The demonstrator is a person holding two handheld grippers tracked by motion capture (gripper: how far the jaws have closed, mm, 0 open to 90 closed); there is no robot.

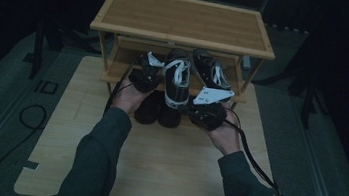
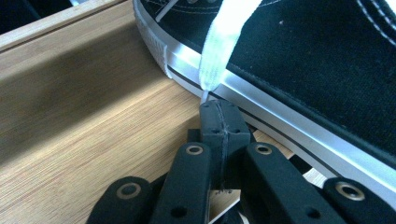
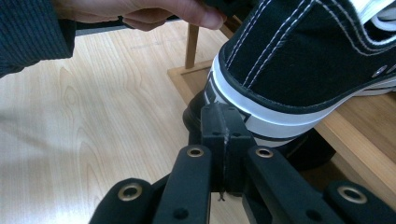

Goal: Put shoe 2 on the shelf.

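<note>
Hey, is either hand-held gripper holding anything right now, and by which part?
The left hand-held gripper pinches the tip of the sneaker's white lace. The right hand-held gripper is shut on nothing, beside the sneaker's heel.

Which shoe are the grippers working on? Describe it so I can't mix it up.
On the wooden rack, look at the middle shelf. It is the black canvas sneaker with white laces, heel poking over the front edge. Unlike the matching sneaker behind it, it sits between both grippers.

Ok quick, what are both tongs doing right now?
Left tongs: closed, tips at the white flat shoelace end; a pinch cannot be told.
Right tongs: closed, empty, beside the black canvas sneaker.
</note>
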